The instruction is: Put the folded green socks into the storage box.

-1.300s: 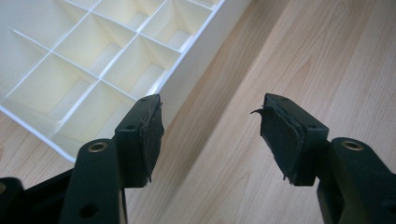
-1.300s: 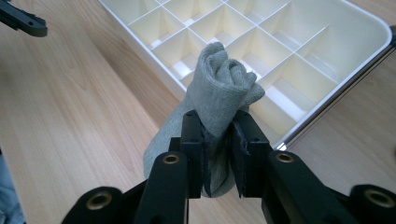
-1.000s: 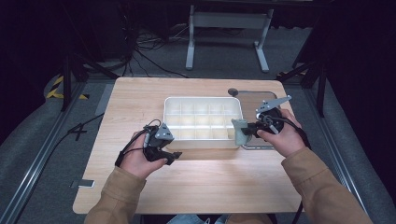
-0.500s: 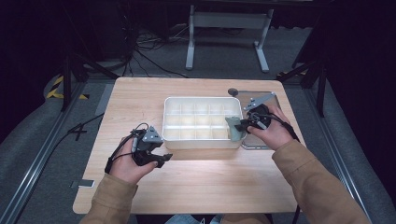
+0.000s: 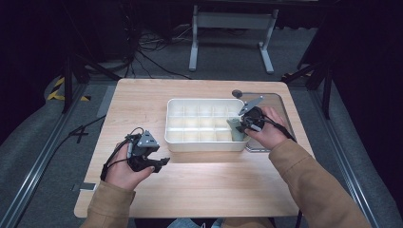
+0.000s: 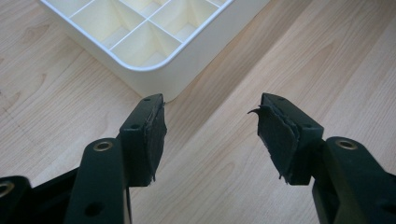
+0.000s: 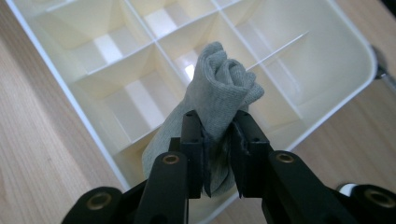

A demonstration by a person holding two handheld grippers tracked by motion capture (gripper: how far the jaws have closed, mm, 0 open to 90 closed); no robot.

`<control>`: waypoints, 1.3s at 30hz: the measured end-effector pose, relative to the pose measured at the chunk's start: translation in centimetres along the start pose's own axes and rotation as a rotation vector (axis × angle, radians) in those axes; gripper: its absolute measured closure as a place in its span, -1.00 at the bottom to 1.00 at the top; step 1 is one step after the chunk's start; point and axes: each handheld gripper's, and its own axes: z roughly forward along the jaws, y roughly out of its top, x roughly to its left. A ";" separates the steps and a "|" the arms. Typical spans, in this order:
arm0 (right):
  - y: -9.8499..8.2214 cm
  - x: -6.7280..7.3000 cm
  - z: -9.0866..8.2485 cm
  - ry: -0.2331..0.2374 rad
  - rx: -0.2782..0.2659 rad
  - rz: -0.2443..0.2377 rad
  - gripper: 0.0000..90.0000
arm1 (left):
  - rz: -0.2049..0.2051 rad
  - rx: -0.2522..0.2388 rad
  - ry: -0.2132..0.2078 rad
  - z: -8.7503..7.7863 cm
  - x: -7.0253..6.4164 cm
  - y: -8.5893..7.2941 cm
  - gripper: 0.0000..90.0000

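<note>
A white divided organiser box (image 5: pixel 204 142) sits in the middle of the wooden table. My right gripper (image 5: pixel 239 127) is shut on a rolled grey sock (image 7: pixel 219 88) and holds it over the box's near right compartments (image 7: pixel 140 100); the sock (image 5: pixel 235 129) shows pale at the box's right end. My left gripper (image 5: pixel 161 162) rests low over the table in front of the box's left corner, open with nothing between its jaws. In the left gripper view the box corner (image 6: pixel 154 74) lies just beyond the open fingertips (image 6: pixel 150 126).
A grey flat tray (image 5: pixel 278 102) lies under the right hand at the table's right edge, with a small dark round object (image 5: pixel 236 93) behind the box. Bare wood stretches along the front of the table. A metal stand (image 5: pixel 228 21) and cables occupy the floor beyond.
My right gripper has carried the sock leftwards and down, from the grey tray to over the box's right end. The left hand has drifted left, away from the box front.
</note>
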 end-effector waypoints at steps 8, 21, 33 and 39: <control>-0.4 0.6 1.3 0.020 0.079 0.021 0.73 | 0.011 0.003 -0.009 0.3 -0.1 0.3 -0.07; -0.5 0.4 3.0 0.061 0.217 0.051 0.75 | 0.020 0.012 -0.022 0.9 -0.2 0.6 -0.06; -0.1 -0.1 2.0 0.103 0.193 0.113 0.38 | 0.024 0.012 -0.025 0.9 -0.1 0.6 -0.07; 0.7 -0.5 1.0 0.150 0.124 0.168 -0.05 | 0.032 0.014 -0.021 1.0 -0.2 0.6 -0.08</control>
